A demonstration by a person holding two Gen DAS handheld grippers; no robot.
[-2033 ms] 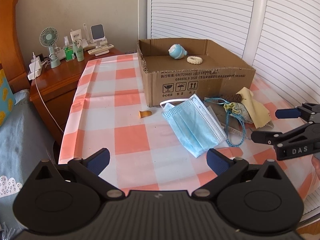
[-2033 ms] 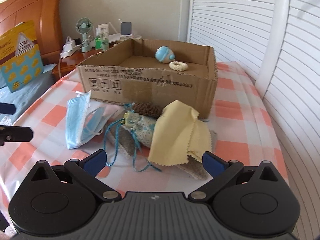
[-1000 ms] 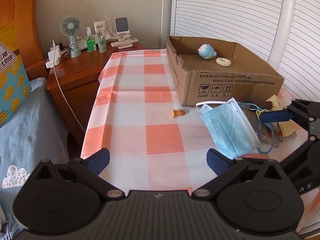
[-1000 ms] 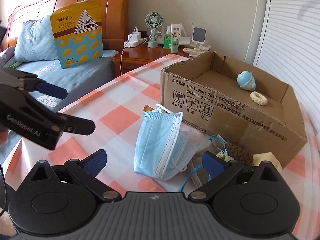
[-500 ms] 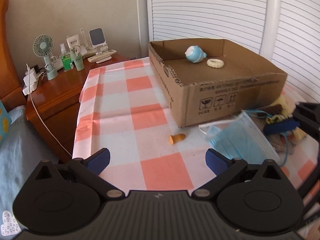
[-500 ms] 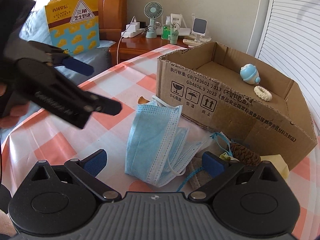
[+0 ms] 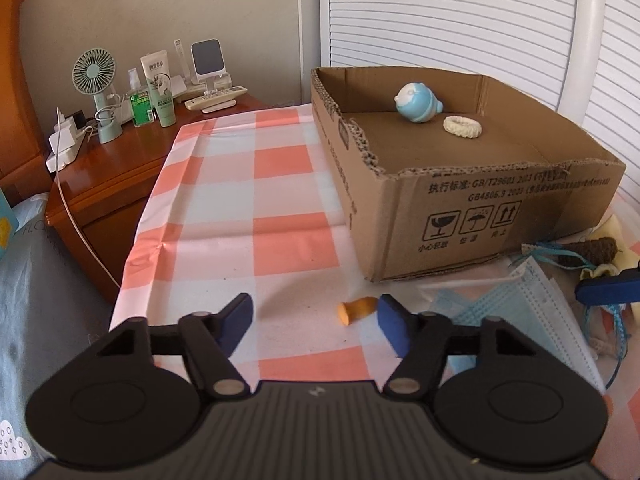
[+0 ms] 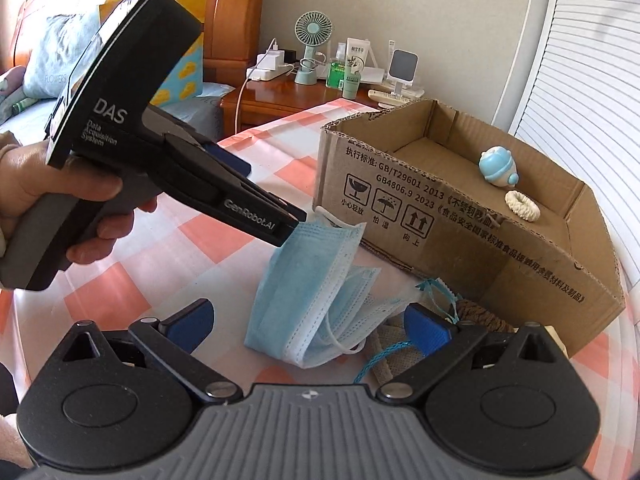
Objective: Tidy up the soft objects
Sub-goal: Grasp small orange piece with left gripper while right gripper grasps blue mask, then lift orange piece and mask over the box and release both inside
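A small orange soft piece (image 7: 356, 309) lies on the checked tablecloth just ahead of my left gripper (image 7: 314, 322), which is open and empty, its right finger beside the piece. A blue face mask (image 8: 316, 292) lies in front of my right gripper (image 8: 308, 322), which is open and empty; the mask also shows in the left wrist view (image 7: 520, 316). The cardboard box (image 7: 480, 196) holds a blue-white plush toy (image 7: 418, 103) and a cream ring (image 7: 463, 127). A brown knitted piece (image 7: 592, 250), blue cord (image 8: 400, 348) and yellow cloth (image 7: 616, 228) lie by the box.
A wooden nightstand (image 7: 120, 168) at the back left carries a small fan (image 7: 96, 76), bottles and a remote. White shutter doors (image 7: 460, 16) stand behind the box. The table's left edge (image 7: 140, 232) drops toward a bed. The left gripper body (image 8: 132, 132) crosses the right wrist view.
My left gripper has moved forward and down toward the orange piece and its fingers have narrowed. My right gripper has come closer to the mask.
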